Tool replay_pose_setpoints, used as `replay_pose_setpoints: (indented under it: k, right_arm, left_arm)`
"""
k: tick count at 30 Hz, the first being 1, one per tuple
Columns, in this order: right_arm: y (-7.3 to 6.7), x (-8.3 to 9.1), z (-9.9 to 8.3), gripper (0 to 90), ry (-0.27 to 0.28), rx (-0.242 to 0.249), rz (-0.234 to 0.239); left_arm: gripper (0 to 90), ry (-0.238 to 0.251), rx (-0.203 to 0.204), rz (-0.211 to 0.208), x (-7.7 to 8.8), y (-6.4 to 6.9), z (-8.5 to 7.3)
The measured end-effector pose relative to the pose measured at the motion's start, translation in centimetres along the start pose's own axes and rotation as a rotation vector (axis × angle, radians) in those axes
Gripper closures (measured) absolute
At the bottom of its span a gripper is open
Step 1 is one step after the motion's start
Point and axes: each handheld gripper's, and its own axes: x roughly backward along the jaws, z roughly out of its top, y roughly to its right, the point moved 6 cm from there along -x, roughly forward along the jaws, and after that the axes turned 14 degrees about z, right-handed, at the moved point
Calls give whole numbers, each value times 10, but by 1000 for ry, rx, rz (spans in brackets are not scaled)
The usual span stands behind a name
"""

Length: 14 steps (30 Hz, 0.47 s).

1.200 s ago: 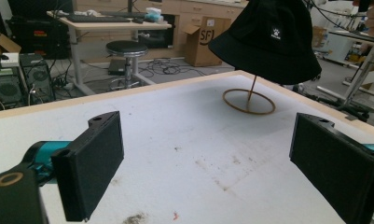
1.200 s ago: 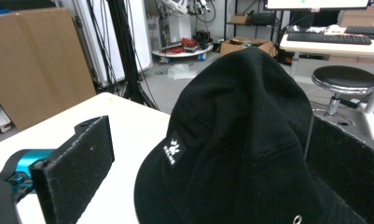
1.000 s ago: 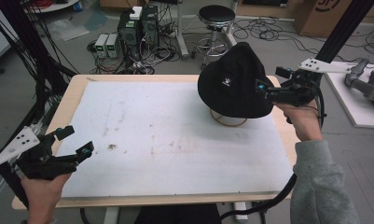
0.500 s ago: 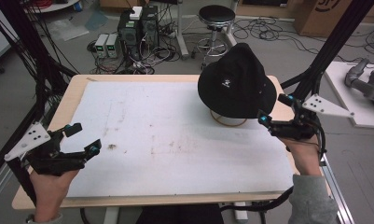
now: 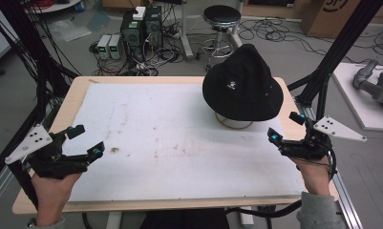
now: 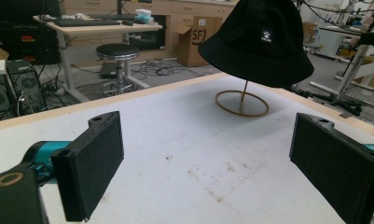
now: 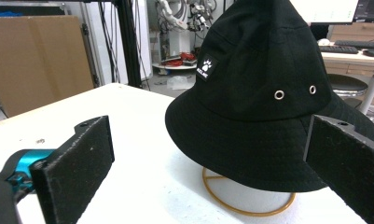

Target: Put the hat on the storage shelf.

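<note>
The right tongs (image 5: 281,128) have let go of the black hat (image 5: 241,83) and pulled back, spread wide; the hat now hangs on its wire stand (image 5: 233,123) at the counter's (image 5: 132,119) far right, so placing looks done, while the left tongs (image 5: 86,141) wait spread near the front left

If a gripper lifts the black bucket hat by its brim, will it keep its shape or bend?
The black bucket hat looks like soft cloth, so its brim would probably fold where the jaws pinch it. It is likely light. It rests on a thin wire stand with a ring base, so a sideways push might tip the stand.
</note>
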Motion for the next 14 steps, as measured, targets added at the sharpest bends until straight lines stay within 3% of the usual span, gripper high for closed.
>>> replay_pose_setpoints:
  k: [6, 14]
  right_arm:
    - [2, 1, -2, 11, 7, -14, -10]
    - [2, -7, -11, 11, -34, -10, -3]
  left_arm:
    - [101, -6, -6, -7, -2, 3, -1]
    - [101, -1, -23, -17, -3, 6, -2]
